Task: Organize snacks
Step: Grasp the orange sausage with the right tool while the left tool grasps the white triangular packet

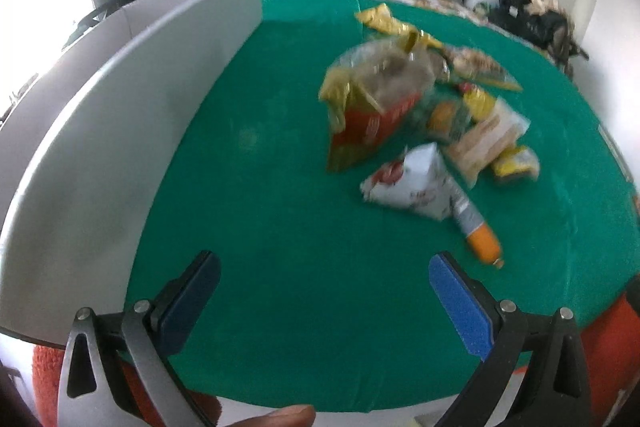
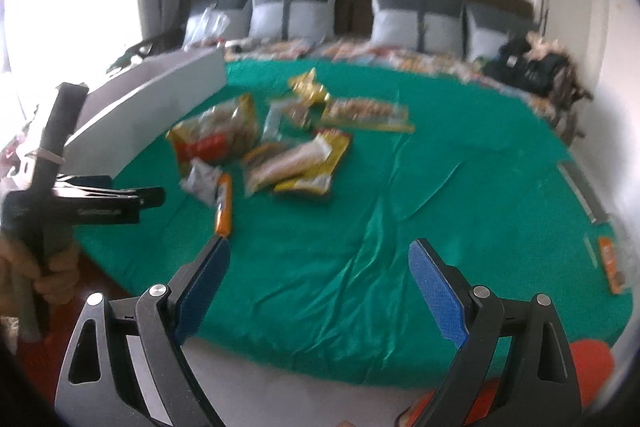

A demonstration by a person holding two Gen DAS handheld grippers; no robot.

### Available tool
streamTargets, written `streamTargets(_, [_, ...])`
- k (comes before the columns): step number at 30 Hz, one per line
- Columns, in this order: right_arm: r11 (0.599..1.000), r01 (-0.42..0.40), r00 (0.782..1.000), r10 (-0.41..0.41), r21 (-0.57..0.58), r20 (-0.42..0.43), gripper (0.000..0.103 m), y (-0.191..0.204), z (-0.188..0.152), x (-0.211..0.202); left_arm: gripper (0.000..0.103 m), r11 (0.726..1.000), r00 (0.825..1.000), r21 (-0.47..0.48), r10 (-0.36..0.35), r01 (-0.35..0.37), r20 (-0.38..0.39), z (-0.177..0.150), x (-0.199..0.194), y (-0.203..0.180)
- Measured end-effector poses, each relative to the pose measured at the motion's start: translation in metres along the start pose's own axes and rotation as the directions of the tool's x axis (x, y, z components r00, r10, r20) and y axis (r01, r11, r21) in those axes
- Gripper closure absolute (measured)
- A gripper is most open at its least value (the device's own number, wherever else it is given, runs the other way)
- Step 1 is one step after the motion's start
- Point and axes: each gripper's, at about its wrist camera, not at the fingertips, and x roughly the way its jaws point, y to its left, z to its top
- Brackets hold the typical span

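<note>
A pile of snack packets (image 1: pixel 424 107) lies on a green cloth (image 1: pixel 280 207) over a bed. It holds a large red and yellow bag (image 1: pixel 368 119), a white packet (image 1: pixel 412 183) and an orange stick (image 1: pixel 480 235). My left gripper (image 1: pixel 324 267) is open and empty, above the cloth, near and left of the pile. My right gripper (image 2: pixel 320 255) is open and empty, over bare cloth (image 2: pixel 380 227) right of the pile (image 2: pixel 280 143). The left gripper (image 2: pixel 104 203) also shows at the left of the right wrist view, held in a hand.
A grey open box (image 1: pixel 120 115) stands on the left side of the cloth, also seen in the right wrist view (image 2: pixel 160 103). Grey pillows (image 2: pixel 360 15) line the headboard. A dark heap of clothes (image 2: pixel 536 67) lies at the back right. An orange bar (image 2: pixel 610 263) lies at the cloth's right edge.
</note>
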Motion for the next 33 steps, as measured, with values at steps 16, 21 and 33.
streamTargets(16, [0.948, -0.301, 0.891, 0.240, -0.105, -0.386, 0.026, 0.057, 0.046, 0.136, 0.000, 0.999, 0.999, 0.003, 0.037, -0.037, -0.032, -0.009, 0.027, 0.011])
streamTargets(21, [0.945, -0.294, 0.874, 0.205, -0.141, -0.441, 0.044, 0.077, 0.045, 0.163, 0.000, 0.999, 1.000, 0.019, 0.026, -0.026, -0.014, -0.011, 0.026, 0.014])
streamTargets(33, [0.967, -0.234, 0.893, 0.173, -0.102, -0.415, 0.086, 0.041, 0.003, 0.115, 0.001, 0.992, 0.991, -0.013, -0.127, 0.126, -0.044, 0.010, 0.018, 0.009])
